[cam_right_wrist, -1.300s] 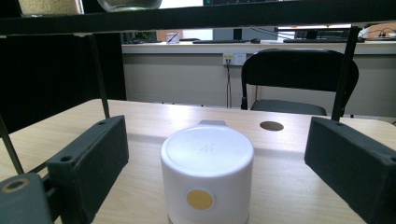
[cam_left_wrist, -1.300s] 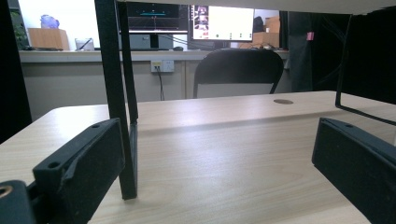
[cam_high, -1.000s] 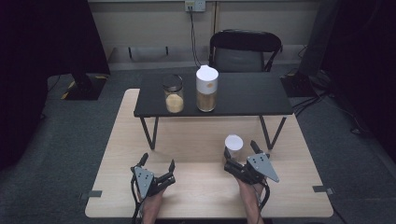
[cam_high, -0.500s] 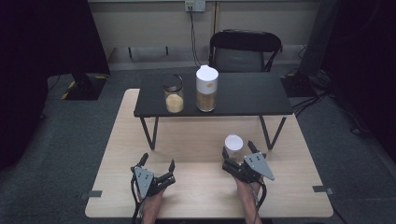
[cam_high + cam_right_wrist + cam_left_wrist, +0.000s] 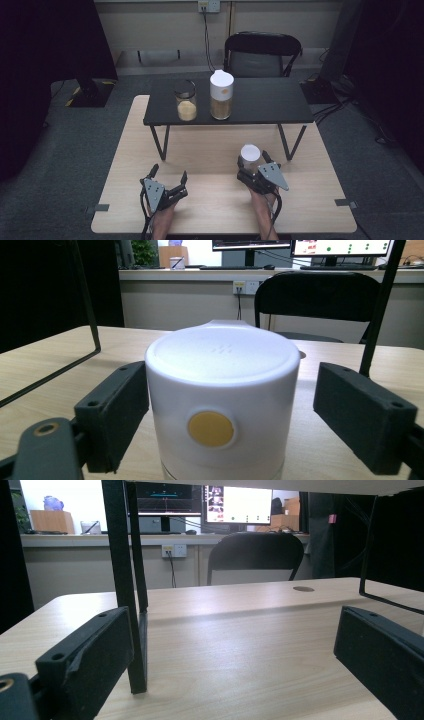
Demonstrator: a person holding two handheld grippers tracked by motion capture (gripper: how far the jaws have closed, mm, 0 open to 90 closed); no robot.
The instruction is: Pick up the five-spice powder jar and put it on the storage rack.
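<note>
One white canister (image 5: 222,412) is what the action is about, and it sits on the light wood table (image 5: 210,155) just in front of the low black shelf (image 5: 250,102), on the right-hand side. It's a short round thing with a smooth white lid, a faint little pattern pressed into the middle of the top, and a round yellow-orange dot on the side facing the right gripper view. Toward the back of the lid there's a small lip that sticks out. Right at the bottom you can just make out a seam where the white lid part ends.

The right gripper (image 5: 252,159) has the canister between its jaws. They've just been closing in on it: the left-side pad looks right up against the wall, while the other side has a clear gap, so no proper squeeze yet.

The left gripper (image 5: 169,176) rests low on the table with its jaws spread wide and nothing in them, well apart from the canister.

Up on the shelf stand a glass jar (image 5: 186,102) with a tan filling and a taller container (image 5: 221,95) with the same white lid and yellow dot.
</note>
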